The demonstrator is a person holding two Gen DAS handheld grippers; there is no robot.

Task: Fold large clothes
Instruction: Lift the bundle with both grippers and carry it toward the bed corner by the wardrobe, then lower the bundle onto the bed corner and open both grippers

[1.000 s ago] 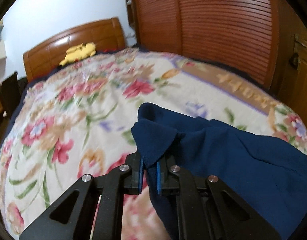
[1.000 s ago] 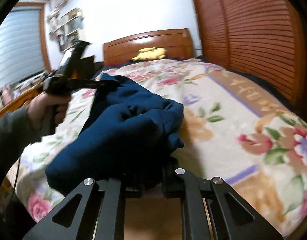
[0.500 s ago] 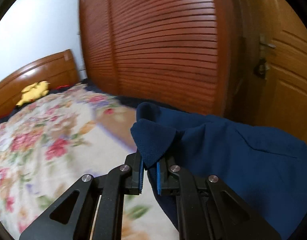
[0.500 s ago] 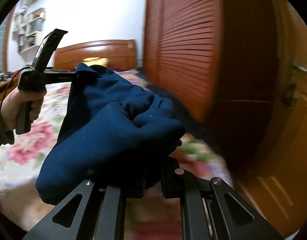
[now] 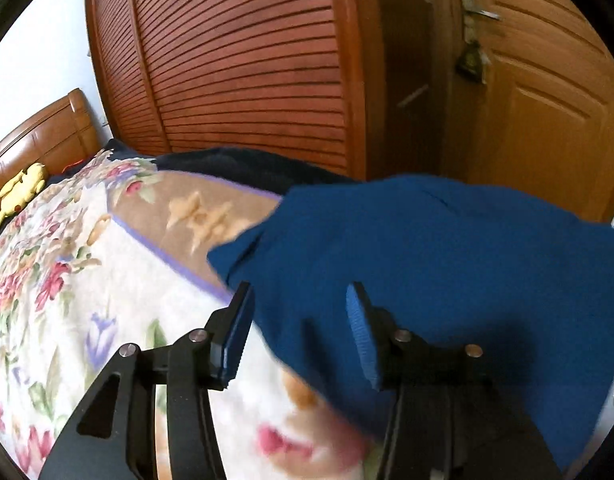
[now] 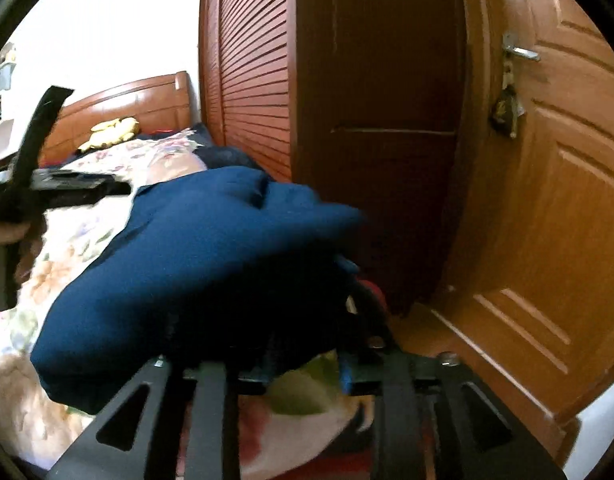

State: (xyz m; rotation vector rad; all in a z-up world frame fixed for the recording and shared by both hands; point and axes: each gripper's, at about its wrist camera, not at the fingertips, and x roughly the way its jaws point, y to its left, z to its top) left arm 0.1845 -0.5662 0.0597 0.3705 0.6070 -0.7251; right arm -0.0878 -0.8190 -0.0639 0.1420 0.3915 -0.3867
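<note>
Both jaws are opening. The left gripper [image 5: 299,332] has let go of the navy garment [image 5: 447,264], cloth loose between its pads; the right gripper [image 6: 307,364] is letting go too. The bundled garment drops at the bed's [image 5: 107,300] side edge near the wardrobe [image 5: 235,64], seemingly folded and being set aside.

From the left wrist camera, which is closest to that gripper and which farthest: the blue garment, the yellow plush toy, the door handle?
1. Blue garment, between the left gripper fingers.
2. Door handle, upper right, beyond the bed.
3. Yellow plush toy, far left by the headboard; its order with the handle is uncertain.
</note>
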